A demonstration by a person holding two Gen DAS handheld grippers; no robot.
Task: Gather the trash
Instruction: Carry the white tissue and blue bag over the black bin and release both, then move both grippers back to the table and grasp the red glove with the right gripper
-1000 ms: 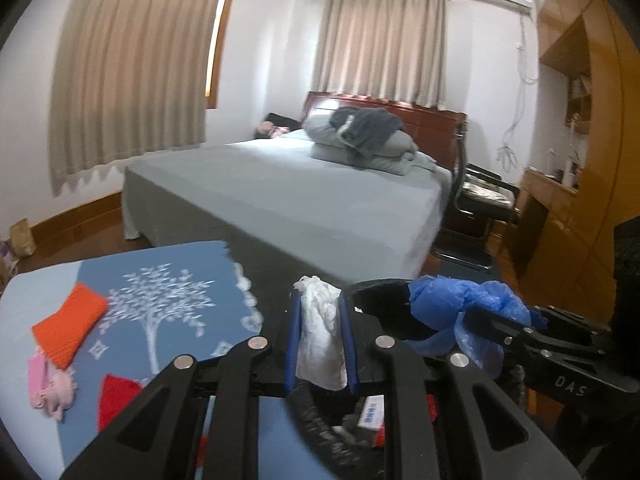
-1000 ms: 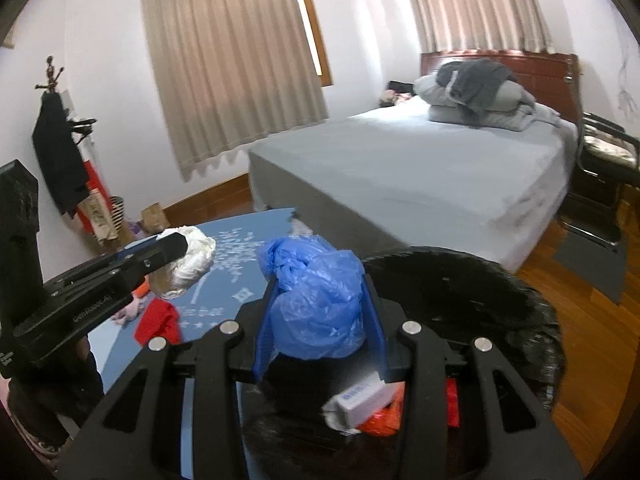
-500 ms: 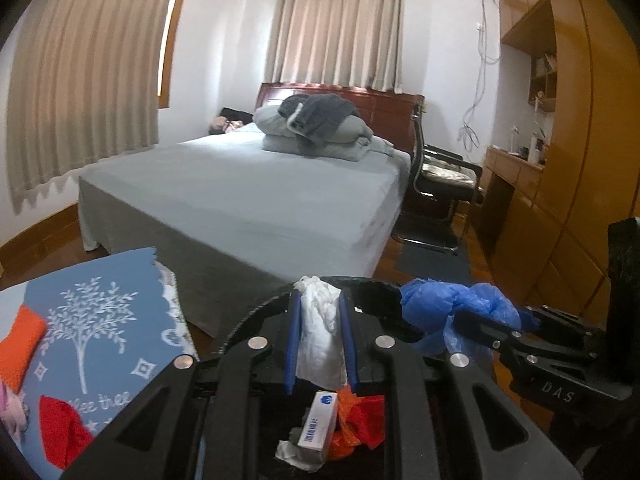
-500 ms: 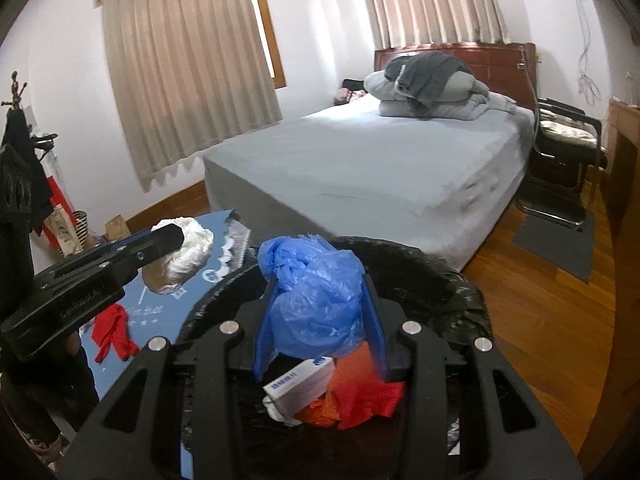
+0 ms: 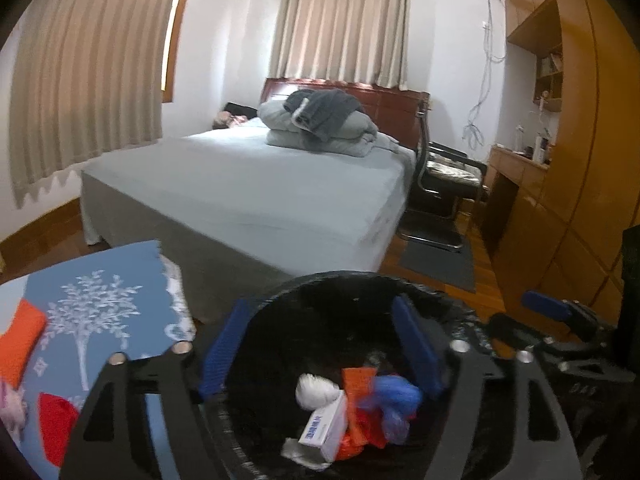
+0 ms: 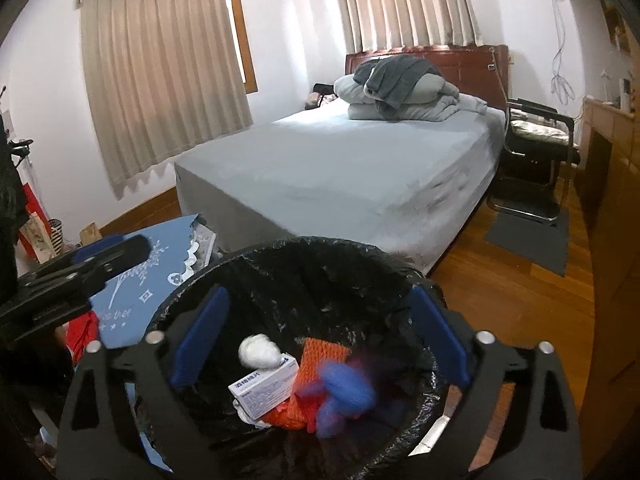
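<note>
Luckily both grippers, left (image 5: 324,344) and right (image 6: 320,336), had just sprung wide and held nothing. Below their jaws the white wad (image 5: 316,390) and blue bag (image 6: 344,396) sat in the bin (image 6: 280,256) (still blurred, perhaps settling). Withdrawing carelessly might have snagged the black liner.

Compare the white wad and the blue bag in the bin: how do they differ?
The white wad is a small, tight ball, sharp in the picture; the blue bag is bigger, loose and motion-blurred. The white wad lies against the small carton; the blue bag sits over the orange-red trash. Both lie inside the black-lined bin, clear of either gripper.
</note>
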